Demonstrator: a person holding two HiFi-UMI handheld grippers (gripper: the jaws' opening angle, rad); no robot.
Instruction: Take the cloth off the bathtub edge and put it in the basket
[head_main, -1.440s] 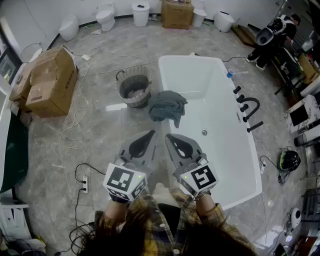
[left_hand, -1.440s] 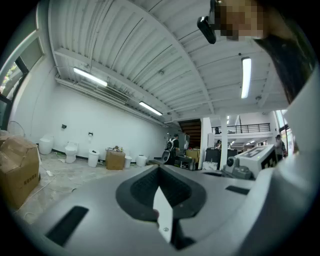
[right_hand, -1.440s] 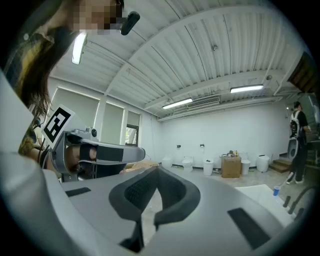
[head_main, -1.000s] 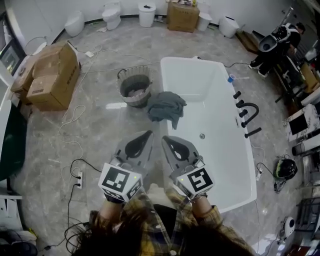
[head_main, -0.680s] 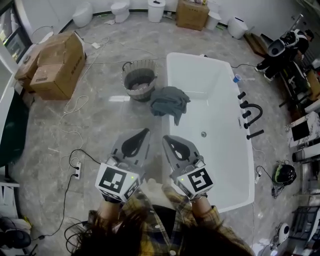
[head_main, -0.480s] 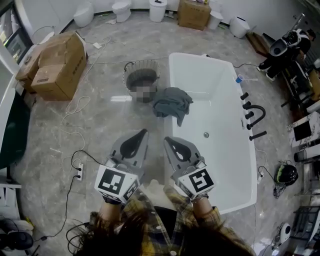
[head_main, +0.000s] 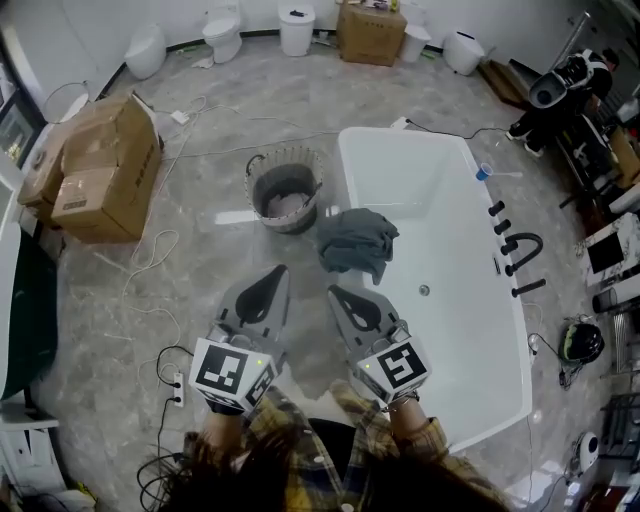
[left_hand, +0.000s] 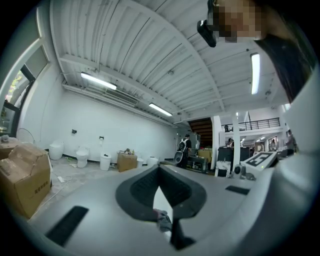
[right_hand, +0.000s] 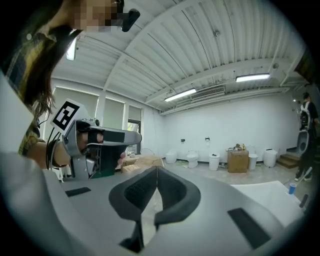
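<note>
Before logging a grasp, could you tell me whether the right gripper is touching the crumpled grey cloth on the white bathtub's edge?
Apart. The head view shows a visible gap between the shut right gripper and the crumpled grey cloth ahead.

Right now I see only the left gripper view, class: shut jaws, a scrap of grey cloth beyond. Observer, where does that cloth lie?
Observer: The cloth is draped over the bathtub edge, part hanging inside the bathtub.
Operator: And the basket?
Observer: The basket stands on the floor beside the bathtub, just left of the cloth in the head view.
Operator: The other gripper?
Observer: The right gripper is shut, empty, short of the cloth.
</note>
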